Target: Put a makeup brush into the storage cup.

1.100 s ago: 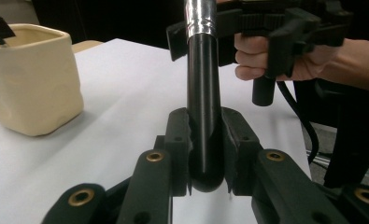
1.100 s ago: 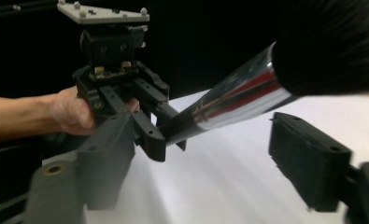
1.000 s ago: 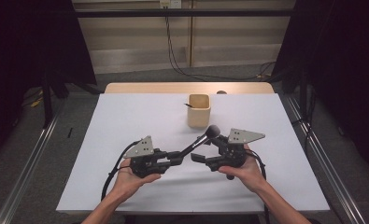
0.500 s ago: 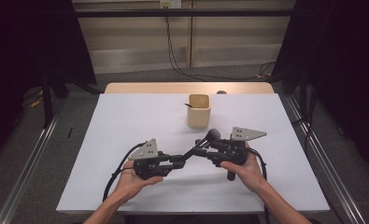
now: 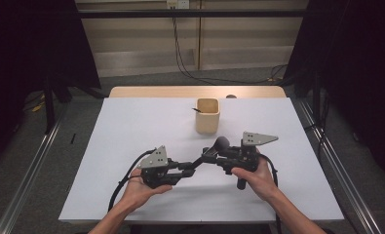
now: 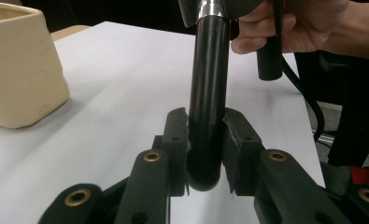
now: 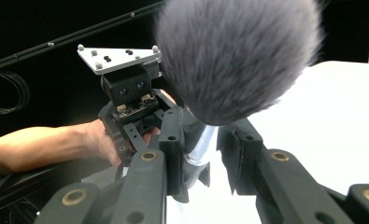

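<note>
Now, from the high view: both hands are low over the white tabletop (image 5: 131,126), and a makeup brush (image 5: 210,151) spans the gap between them, above the surface. The left tool (image 5: 187,166) has the handle end, the right tool (image 5: 214,155) sits up by the dark bristle head. A cream cup (image 5: 207,115) stands farther back, well apart from both.

Over to the left gripper view: the black handle (image 6: 209,93) rises straight between the jaws, and both pads press on its rounded end, so the left tool is clenched on the brush. The cup (image 6: 18,70) sits off to the side.

Right gripper view: the fluffy grey bristles (image 7: 238,56) loom just above the jaws. They flank the silver ferrule (image 7: 202,144), with a gap on one side; whether they grip it, I cannot tell.
</note>
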Tool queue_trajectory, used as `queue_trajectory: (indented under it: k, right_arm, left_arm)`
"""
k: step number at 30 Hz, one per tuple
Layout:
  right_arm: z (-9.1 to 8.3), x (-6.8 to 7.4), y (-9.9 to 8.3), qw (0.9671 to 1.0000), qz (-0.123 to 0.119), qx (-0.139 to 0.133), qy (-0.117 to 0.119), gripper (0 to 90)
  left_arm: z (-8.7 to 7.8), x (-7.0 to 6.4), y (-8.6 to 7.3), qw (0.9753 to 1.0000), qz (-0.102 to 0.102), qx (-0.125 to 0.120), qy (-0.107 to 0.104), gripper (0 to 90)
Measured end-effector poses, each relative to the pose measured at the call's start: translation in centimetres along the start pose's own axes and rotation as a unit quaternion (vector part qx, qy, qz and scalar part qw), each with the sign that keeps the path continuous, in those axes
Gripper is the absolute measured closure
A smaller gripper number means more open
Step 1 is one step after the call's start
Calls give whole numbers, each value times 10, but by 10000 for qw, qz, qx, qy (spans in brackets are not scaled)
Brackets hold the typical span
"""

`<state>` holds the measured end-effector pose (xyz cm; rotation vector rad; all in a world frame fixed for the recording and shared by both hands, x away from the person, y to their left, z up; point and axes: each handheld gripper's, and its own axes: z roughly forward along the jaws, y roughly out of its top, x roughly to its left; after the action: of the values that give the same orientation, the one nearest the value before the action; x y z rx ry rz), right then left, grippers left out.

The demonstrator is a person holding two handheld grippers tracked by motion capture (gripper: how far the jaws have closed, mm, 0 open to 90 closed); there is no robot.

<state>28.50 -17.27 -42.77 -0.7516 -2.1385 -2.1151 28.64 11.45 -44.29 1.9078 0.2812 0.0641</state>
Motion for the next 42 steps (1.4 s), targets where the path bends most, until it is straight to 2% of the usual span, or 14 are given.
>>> queue_trajectory:
  k: [8, 18, 21, 26, 29, 32, 34, 37, 39, 41, 42]
  right_arm:
    - [0, 0, 1, 10000, -21, 39, -2, 719]
    - [-2, 0, 3, 10000, -35, 84, -35, 719]
    - [-3, 0, 3, 9999, -51, 106, -68, 720]
    - [-5, 0, 4, 9998, -101, 115, -108, 719]
    - [-7, -1, 5, 9996, -169, 138, -161, 719]
    - [-9, -2, 6, 9994, -190, 183, -230, 719]
    - [-11, -3, 6, 9992, -199, 214, -266, 720]
    - [-12, -4, 7, 9990, -197, 232, -329, 719]
    - [-13, -5, 7, 9988, -201, 248, -374, 719]
    - [-14, -5, 7, 9987, -184, 265, -402, 719]
    - [-14, -5, 7, 9986, -190, 289, -410, 719]
  left_arm:
    - [0, 1, 0, 9999, -129, -16, 76, 697]
    - [-1, 0, 0, 9996, -222, -36, 145, 583]
    - [-2, 0, 0, 9992, -303, -37, 240, 485]
    - [-5, 0, 0, 9986, -356, -38, 388, 417]
    - [-8, 0, 0, 9978, -433, -39, 496, 318]
    - [-12, 0, 0, 9971, -488, -55, 579, 255]
    - [-14, -2, 1, 9969, -416, -53, 667, 215]
    - [-20, -2, 2, 9954, -481, -126, 821, 129]
    - [-24, -1, 3, 9950, -410, -143, 898, 121]
    - [-29, 0, 2, 9939, -447, -109, 1003, 91]
    - [-31, 1, 2, 9932, -539, -111, 1028, 85]
